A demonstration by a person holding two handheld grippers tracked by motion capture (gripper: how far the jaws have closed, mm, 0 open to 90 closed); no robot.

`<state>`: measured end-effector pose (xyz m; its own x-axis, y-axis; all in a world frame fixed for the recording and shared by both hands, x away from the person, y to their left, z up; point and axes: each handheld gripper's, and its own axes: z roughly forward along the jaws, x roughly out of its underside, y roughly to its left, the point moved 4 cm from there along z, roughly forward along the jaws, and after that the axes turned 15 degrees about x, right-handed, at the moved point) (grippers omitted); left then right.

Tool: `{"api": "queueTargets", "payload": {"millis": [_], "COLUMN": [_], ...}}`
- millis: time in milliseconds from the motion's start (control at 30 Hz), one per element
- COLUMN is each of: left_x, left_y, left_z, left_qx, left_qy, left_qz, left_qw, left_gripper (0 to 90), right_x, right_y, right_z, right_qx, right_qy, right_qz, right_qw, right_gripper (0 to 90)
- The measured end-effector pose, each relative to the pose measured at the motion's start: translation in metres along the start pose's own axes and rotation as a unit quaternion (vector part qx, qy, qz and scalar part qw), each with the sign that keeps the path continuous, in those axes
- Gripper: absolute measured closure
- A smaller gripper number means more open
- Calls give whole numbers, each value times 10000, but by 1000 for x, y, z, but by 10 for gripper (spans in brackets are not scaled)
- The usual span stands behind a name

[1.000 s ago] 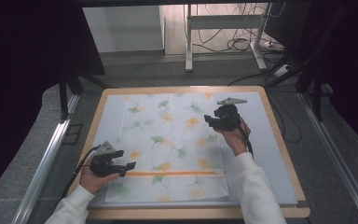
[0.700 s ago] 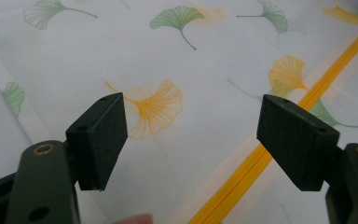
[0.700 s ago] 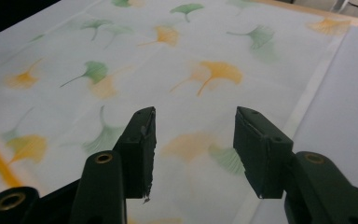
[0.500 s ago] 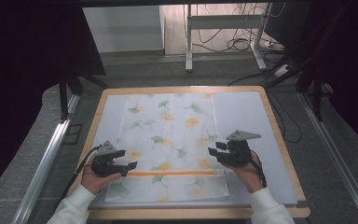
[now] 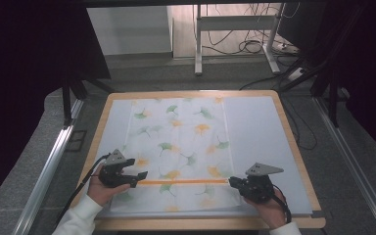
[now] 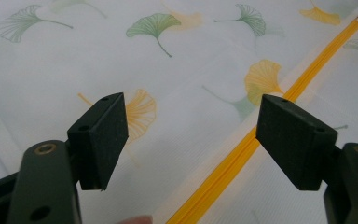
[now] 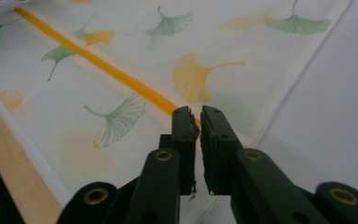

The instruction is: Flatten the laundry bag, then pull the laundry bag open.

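The right gripper [image 5: 236, 183] sits at the right end of the orange zipper strip [image 5: 183, 182]. Its jaws have just been closing and now stand nearly together; in the right gripper view [image 7: 195, 122] the end of the strip runs under their tips, but whether a tab is pinched between them I cannot tell. The left gripper [image 5: 138, 176] rests at the strip's left end with its jaws spread wide, and in the left gripper view [image 6: 192, 135] the strip passes beneath the gap, gripping nothing.

The work lies on a pale sheet over the wooden-edged table [image 5: 293, 147]. On it is spread the white cloth cover printed with green and orange ginkgo leaves [image 5: 181, 147], flat and nearly square to the table. The zipper strip crosses it from side to side close to the person's edge.

To do the step well, I judge the left gripper should pin the cloth down beside the strip, so the fabric does not bunch. The right should hold the zipper's end firmly and pull level along the strip's own line, not upward.

No brand, label or writing can be read anywhere.
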<state>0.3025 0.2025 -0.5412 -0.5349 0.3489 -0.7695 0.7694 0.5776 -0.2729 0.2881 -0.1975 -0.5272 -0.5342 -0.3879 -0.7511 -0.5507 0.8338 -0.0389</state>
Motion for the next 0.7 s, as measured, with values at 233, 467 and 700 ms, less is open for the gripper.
{"api": "queueTargets", "payload": {"millis": [233, 467, 700], "left_x": [-6, -13, -19], "left_y": [-10, -17, -26], "left_z": [6, 12, 22], "left_qx": [186, 403, 516], "left_qy": [68, 54, 125], "left_qz": [79, 125, 298], "left_qw": [9998, 9991, 9981], "left_gripper": [267, 270, 272], "right_x": [0, -1, -1], "right_y": [8, 12, 18], "right_z": [2, 2, 0], "right_qx": [3, 7, 1], "right_qy": [88, 89, 111], "right_qz": [-137, -201, -243], "right_qw": [9999, 9998, 9996], "right_gripper": [879, 879, 879]}}
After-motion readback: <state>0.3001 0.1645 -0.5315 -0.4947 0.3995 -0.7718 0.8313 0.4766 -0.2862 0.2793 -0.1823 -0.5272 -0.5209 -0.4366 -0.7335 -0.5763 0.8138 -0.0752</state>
